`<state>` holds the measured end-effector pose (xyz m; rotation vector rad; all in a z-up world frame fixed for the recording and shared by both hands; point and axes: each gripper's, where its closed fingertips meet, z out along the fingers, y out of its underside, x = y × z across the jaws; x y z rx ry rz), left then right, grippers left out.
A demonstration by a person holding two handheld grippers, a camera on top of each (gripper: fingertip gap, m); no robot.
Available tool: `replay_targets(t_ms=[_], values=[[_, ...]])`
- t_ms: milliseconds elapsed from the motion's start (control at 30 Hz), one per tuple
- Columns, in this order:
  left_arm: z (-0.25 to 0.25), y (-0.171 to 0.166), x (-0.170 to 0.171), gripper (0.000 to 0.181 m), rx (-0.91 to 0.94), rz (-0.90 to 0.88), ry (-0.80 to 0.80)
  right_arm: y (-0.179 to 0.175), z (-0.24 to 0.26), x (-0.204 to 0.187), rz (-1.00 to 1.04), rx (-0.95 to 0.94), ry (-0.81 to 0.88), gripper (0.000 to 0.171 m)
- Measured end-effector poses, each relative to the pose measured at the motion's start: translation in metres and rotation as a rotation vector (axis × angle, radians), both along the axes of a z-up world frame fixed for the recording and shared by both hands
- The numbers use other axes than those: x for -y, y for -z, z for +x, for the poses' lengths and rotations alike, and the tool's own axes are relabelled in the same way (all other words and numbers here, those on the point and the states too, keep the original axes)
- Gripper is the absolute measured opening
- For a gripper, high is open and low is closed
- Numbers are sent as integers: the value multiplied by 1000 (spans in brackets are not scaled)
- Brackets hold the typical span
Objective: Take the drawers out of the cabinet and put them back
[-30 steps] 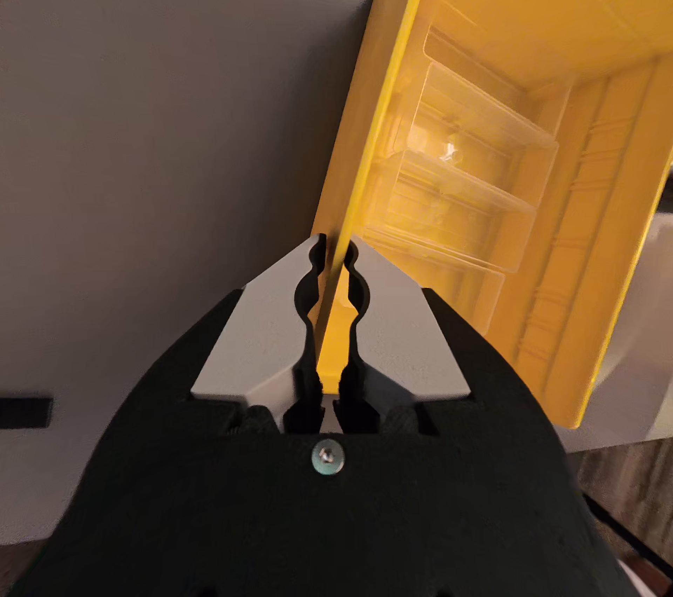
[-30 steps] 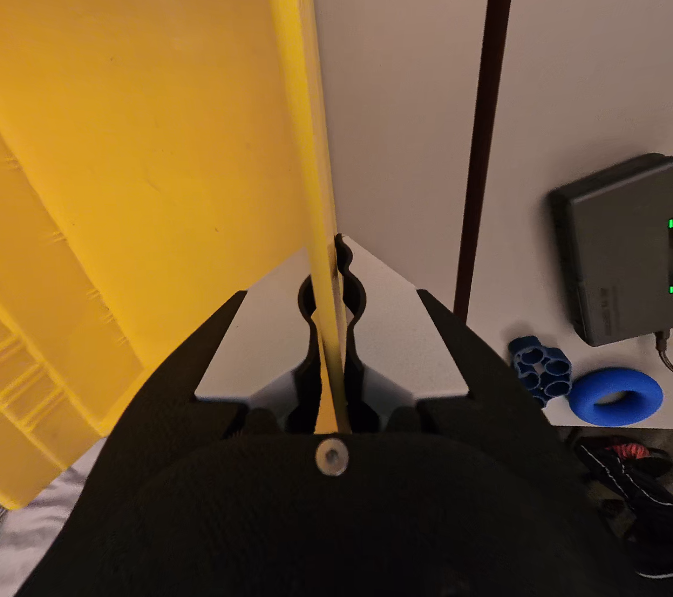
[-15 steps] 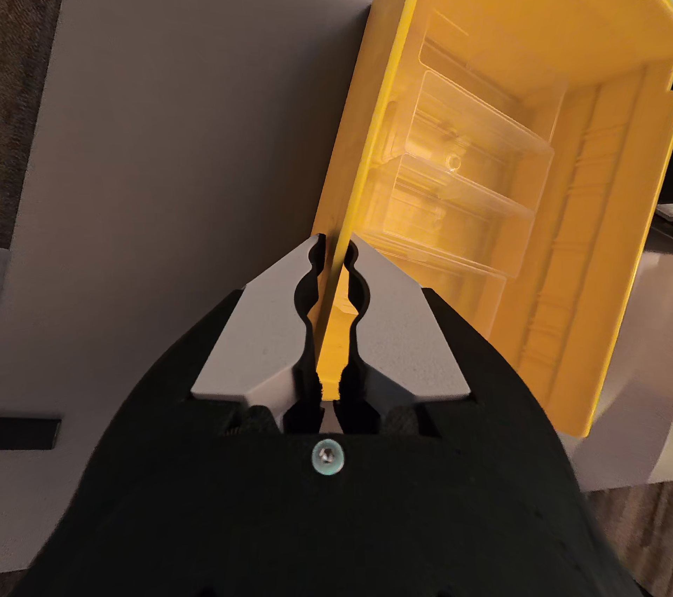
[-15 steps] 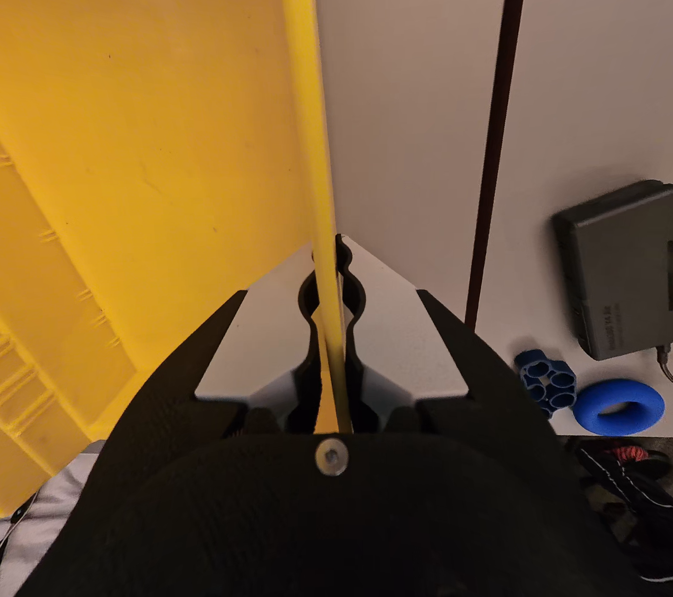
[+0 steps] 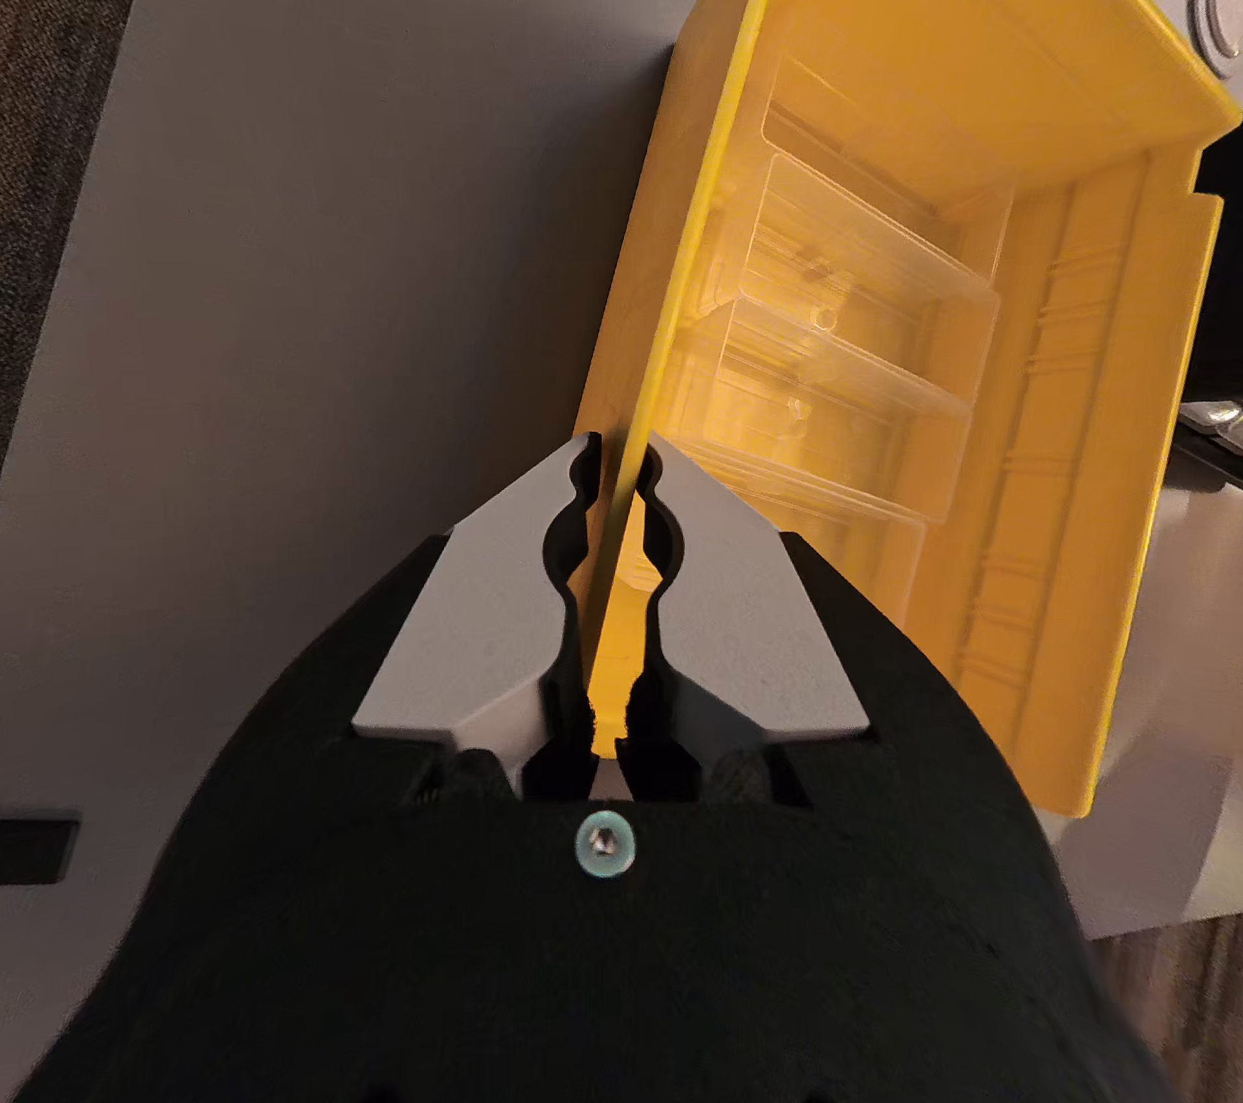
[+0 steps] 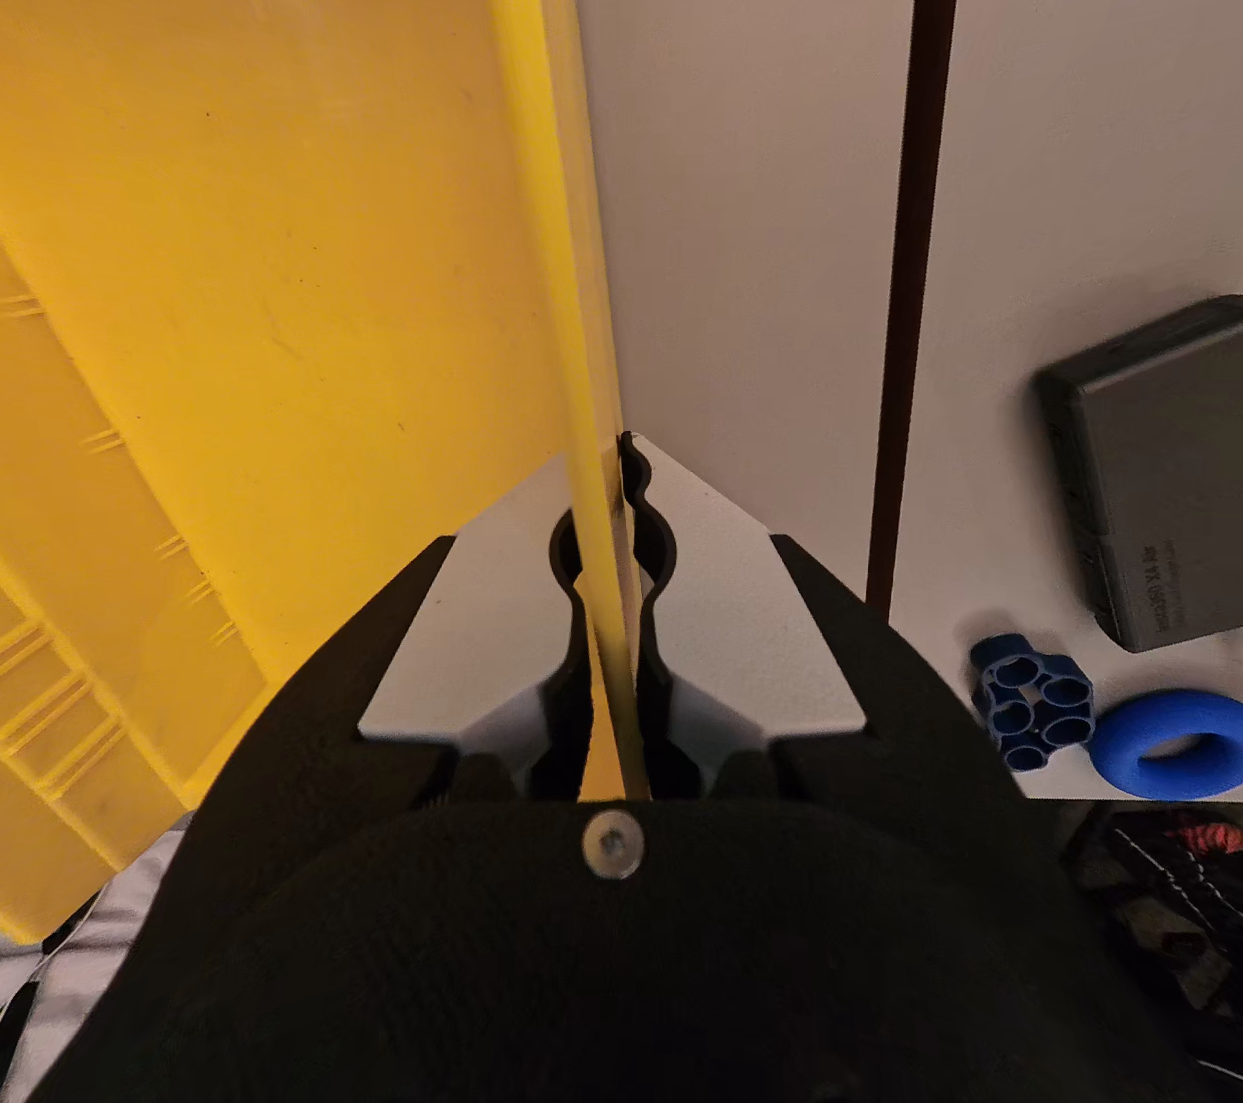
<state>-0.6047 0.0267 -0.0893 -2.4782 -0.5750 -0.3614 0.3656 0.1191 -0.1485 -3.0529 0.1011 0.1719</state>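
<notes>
I have the left hand-held gripper and the right hand-held gripper each pinching a side wall of the yellow drawer, nearly closed. Its long axis runs straight ahead, over the table.

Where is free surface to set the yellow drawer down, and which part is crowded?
The white top left of the yellow drawer is bare out to its left edge. In the right wrist view, the strip between the drawer wall and the dark seam is bare too. It is crowded beyond the seam: a grey box, a blue ring and a blue holed block.
</notes>
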Motion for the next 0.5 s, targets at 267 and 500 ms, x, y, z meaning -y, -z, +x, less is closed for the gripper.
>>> replay_targets(t_ms=[267, 500], values=[[-4, 0, -4, 8, -4, 11, 5, 0, 0, 0, 2, 13, -2, 3], [-3, -1, -7, 9, 1, 48, 26, -2, 5, -1, 33, 64, -5, 15]])
